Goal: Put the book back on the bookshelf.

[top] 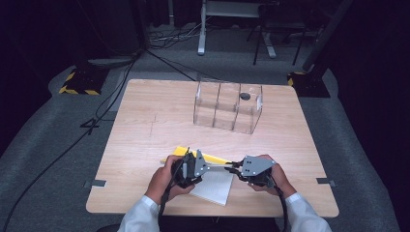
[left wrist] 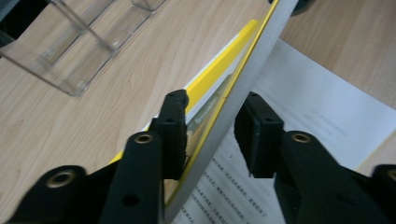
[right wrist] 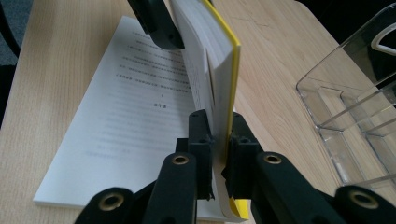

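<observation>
In the high view, lower centre, both hands bring the left gripper (top: 205,166) and right gripper (top: 235,169) together over an open book (top: 212,186) on the table (top: 145,125), apparently to lift its yellow cover (top: 203,155); a clear organizer (top: 227,108) sits above centre. In the left gripper view the jaws stand apart astride the raised cover (left wrist: 243,65), not yet pinching, likely only steadying it. In the right gripper view the jaws are clamped on the cover and a wad of pages (right wrist: 219,60), holding them upright above the printed page (right wrist: 126,107).

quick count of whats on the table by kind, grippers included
Black two-jaw grippers: 2, left and right
Yellow-covered book with white printed pages: 1
Clear plastic box with three compartments: 1
Small round black object at the box: 1
Total: 5
</observation>
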{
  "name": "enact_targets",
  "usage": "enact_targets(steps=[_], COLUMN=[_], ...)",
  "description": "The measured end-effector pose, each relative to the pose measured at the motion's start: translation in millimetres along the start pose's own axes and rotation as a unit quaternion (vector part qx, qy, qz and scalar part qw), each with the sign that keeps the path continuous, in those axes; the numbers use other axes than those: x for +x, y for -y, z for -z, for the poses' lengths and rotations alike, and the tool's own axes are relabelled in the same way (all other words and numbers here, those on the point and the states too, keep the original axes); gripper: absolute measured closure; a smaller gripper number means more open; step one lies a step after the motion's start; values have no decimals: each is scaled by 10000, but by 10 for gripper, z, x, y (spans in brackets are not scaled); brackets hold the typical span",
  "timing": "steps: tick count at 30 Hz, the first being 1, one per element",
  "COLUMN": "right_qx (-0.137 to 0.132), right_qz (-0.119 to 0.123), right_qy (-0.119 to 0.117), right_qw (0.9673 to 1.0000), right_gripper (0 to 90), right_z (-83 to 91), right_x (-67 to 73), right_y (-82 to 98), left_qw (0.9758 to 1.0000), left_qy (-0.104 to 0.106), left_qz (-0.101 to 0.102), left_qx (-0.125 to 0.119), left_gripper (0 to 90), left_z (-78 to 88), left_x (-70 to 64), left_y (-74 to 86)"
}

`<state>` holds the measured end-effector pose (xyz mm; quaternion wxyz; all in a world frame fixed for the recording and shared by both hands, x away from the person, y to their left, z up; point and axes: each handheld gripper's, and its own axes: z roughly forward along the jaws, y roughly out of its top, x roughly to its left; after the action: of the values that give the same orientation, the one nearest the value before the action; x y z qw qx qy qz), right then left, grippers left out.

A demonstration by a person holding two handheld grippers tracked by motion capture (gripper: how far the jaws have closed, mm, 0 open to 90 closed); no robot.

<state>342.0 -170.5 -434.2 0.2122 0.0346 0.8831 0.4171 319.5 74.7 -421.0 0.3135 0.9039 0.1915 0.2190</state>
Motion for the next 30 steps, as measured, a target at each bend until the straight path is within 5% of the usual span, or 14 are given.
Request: enact_targets(steps=[5,10,15,18,20,24,30], right_qx=[-83,-404,-2,532,633,884,560], right_qz=[-159,-765,-1440,-1542,-1762,-1574,-1689], right_qy=[68,219,293,360,180,127,-148], right_qw=[9998,9960,9891,9860,9822,9835,9839], right_gripper=[757,533,457,425,397,380,354], right_z=[42,139,104,-64,-161,-322,-387], right_x=[-44,-189,-368,-412,-434,-392,-365], right_y=[13,137,448,620,692,735,721], left_qw=[9995,9990,9979,9975,9973,9964,9956], left_qy=[156,129,124,123,125,93,140], left_qz=[-118,-150,-6,38,69,112,129], left_qx=[-229,-404,-633,-698,-726,-833,-918], left_gripper=[788,824,833,836,836,837,836], left_z=[-13,-17,47,74,95,135,155], left_x=[-18,-8,45,60,68,85,86], left_y=[57,129,165,172,176,186,202])
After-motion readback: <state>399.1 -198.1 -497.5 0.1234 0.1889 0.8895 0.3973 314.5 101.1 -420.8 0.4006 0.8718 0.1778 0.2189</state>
